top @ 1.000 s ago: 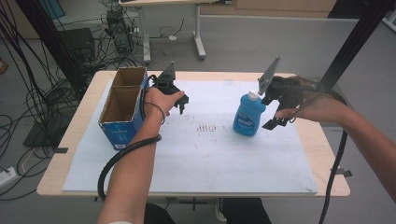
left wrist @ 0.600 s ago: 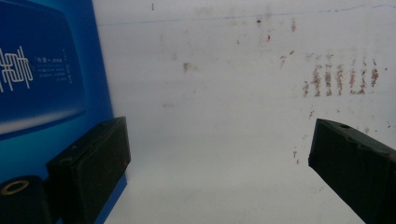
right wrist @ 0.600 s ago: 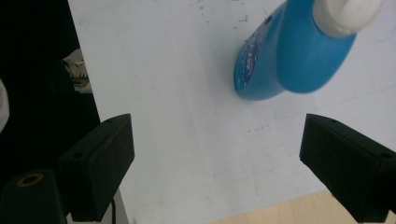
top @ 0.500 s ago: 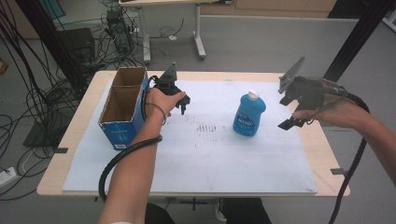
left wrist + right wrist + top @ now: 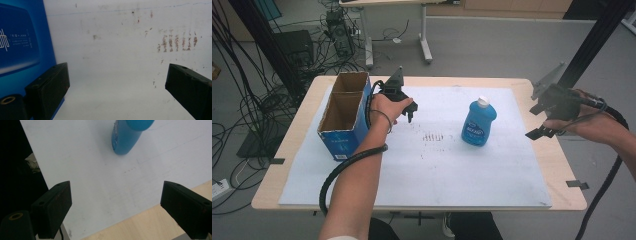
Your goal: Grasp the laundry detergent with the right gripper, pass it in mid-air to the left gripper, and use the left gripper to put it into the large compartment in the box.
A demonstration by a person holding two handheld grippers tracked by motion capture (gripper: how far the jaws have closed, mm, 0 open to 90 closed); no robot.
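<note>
Right gripper [image 5: 546, 117] has backed off toward 3 o'clock, jaws apart; blue bottle [image 5: 478, 123] stands upright, cap toward 12. Left gripper [image 5: 406, 109] gapes empty too.

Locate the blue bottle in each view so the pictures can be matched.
High view: the bottle stands upright right of centre on the white sheet, apart from both hand-held grippers.
Left gripper view: not in it; the blue box sits at the left.
Right gripper view: the bottle is at the top centre, cut off by the edge.
Shared landmark: the white sheet, on which the bottle stands.
</note>
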